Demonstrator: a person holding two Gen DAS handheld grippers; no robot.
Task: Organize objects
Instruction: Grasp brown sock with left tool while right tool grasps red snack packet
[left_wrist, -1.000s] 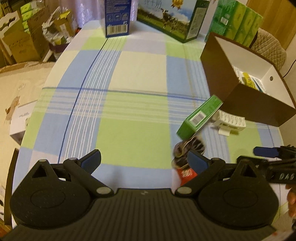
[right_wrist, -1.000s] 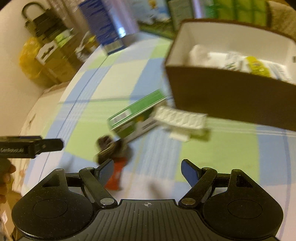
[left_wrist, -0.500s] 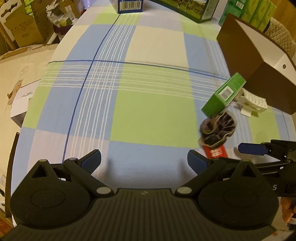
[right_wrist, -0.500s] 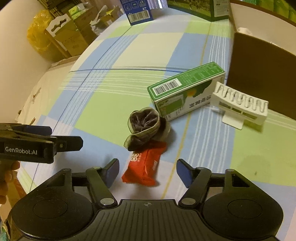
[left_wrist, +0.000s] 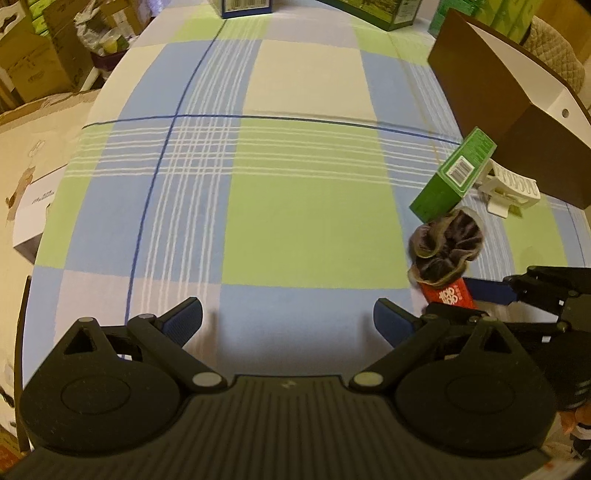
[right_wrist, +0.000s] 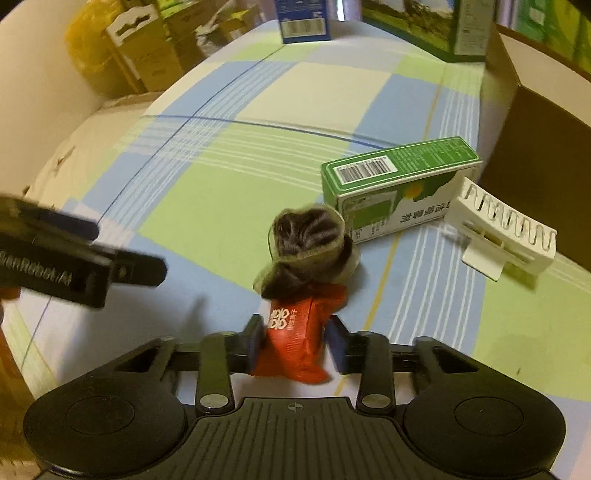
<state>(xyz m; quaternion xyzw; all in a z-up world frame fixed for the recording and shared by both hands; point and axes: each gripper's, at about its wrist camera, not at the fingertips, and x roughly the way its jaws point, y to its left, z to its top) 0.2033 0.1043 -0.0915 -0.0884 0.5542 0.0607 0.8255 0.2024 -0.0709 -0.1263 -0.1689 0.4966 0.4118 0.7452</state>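
R gripper (right_wrist: 293, 341) is clamped on the red snack packet (right_wrist: 295, 332), one pad on each side of the wrapper, low over the checked tablecloth (right_wrist: 229, 206). Taking the packet as the landmark: the rolled dark sock (right_wrist: 308, 245) sits right behind it, touching its far end and partly overlapping it. Past the sock and a bit to the R lies the green carton (right_wrist: 399, 184), on its long side w/ the barcode face up, nearly touching the sock. Further R of the carton, just beside it, is the white plastic rack (right_wrist: 502, 229), tilted on its clip. Behind the rack, at the far R from the packet, stands the brown box (right_wrist: 543, 147), open top, white inside.

L gripper (left_wrist: 288, 323) hovers to the L of the packet, well apart from it, fingers spread wide w/ nothing between them, bare cloth under the gap. In the R wrist view it shows blurred at the L edge. From the L wrist view the packet (left_wrist: 448, 295) peeks out beneath the sock (left_wrist: 445, 243), w/ the R gripper's (left_wrist: 491, 291) blue pad against it. Far behind the packet, at the table's back edge, stand a blue box (right_wrist: 303, 20) and a large green printed carton (right_wrist: 428, 26). Cardboard boxes (right_wrist: 144, 55) are stacked off the table, far L of the packet.
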